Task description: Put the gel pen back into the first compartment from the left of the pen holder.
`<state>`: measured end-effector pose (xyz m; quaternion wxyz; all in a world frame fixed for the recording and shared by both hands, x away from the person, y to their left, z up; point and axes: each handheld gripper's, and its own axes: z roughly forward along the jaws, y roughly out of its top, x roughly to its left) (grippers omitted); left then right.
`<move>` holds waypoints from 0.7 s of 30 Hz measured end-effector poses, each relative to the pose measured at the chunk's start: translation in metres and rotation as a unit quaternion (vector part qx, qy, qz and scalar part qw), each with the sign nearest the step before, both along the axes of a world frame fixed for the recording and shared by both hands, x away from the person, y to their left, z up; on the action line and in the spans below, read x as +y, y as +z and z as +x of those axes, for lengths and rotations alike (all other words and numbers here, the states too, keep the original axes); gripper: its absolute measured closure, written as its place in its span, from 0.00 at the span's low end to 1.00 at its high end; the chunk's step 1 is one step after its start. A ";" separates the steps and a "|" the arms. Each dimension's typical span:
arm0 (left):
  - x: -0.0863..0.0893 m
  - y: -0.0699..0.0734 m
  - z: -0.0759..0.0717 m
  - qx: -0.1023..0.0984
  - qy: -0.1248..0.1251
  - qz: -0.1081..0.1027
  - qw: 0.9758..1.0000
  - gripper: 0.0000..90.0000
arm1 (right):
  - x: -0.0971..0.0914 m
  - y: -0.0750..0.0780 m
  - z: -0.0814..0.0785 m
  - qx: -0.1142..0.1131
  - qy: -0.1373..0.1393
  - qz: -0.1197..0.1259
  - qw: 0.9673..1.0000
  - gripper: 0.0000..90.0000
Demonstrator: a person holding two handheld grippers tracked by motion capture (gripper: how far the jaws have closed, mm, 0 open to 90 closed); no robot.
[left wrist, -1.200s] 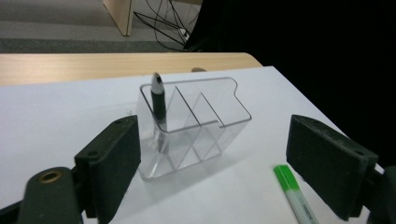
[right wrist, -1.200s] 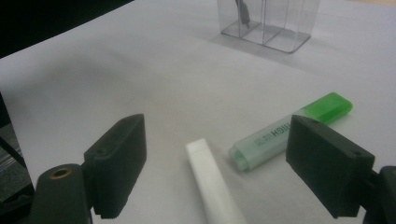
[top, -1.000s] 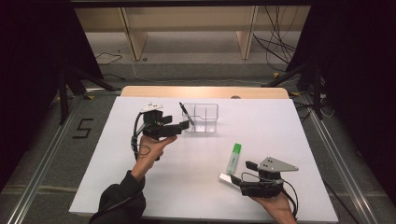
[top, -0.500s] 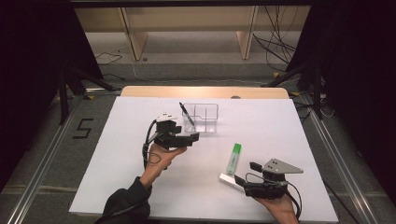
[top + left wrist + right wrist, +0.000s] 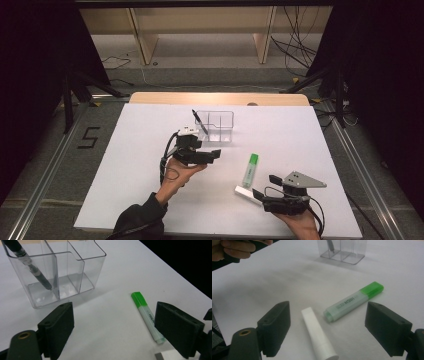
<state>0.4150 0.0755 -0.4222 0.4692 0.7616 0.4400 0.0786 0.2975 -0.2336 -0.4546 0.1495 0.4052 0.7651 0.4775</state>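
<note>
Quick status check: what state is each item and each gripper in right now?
Left gripper: open, empty.
Right gripper: open, empty.
Black pen: leaning in the organizer's end compartment.
Clear organizer: upright.
Green highlighter: capped, lying flat.
White tube: lying flat.

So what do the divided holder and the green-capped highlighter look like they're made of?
The divided holder looks like clear, glossy hard plastic: the black pen shows through its walls. The highlighter seems plastic too, with a frosted pale barrel bearing printed lettering and a translucent green cap.
</note>
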 end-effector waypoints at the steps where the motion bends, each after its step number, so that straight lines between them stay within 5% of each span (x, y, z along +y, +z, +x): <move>1: -0.001 0.000 -0.001 0.001 -0.001 0.000 1.000 0.18 | 0.000 0.000 -0.001 0.001 0.000 0.000 1.000 0.24; 21: -0.029 -0.003 -0.009 0.014 -0.042 0.016 0.999 0.18 | -0.006 -0.005 -0.002 0.007 -0.005 0.003 1.000 0.24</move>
